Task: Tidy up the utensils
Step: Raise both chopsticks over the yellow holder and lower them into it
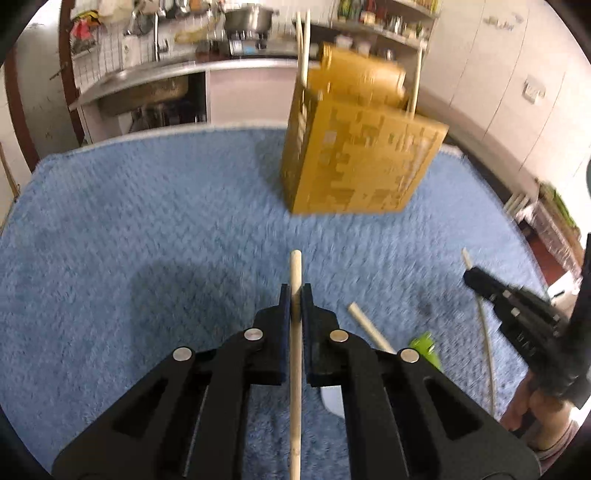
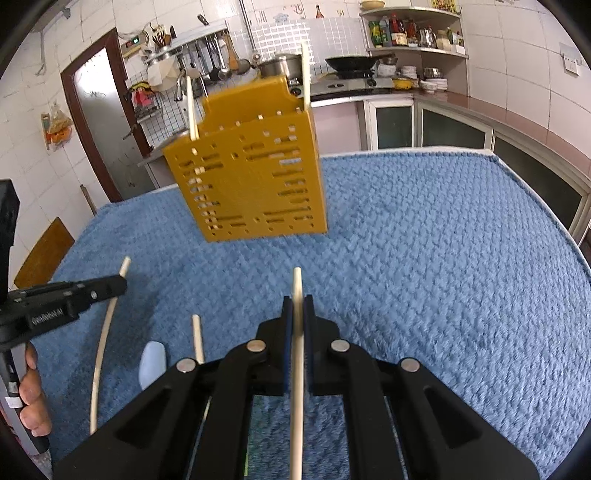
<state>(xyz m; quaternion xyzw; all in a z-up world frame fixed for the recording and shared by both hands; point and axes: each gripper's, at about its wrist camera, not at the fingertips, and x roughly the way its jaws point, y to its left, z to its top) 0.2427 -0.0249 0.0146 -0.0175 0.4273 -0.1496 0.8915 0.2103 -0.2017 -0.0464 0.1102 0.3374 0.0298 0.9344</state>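
A yellow slotted utensil holder [image 1: 358,155] stands on the blue towel [image 1: 147,221], with two pale chopsticks [image 1: 303,55] upright in it; it also shows in the right wrist view [image 2: 251,173]. My left gripper [image 1: 295,291] is shut on a wooden chopstick [image 1: 295,369], held above the towel short of the holder. My right gripper [image 2: 298,301] is shut on a pale chopstick [image 2: 297,354]; it also shows in the left wrist view [image 1: 471,275]. Another chopstick [image 2: 197,338] lies on the towel between the grippers.
A white utensil [image 2: 151,363] and a green-handled one [image 1: 424,347] lie on the towel near me, partly hidden by the grippers. Behind the table are a kitchen counter with a sink [image 1: 147,85], a stove [image 2: 351,83] and shelves [image 2: 413,33].
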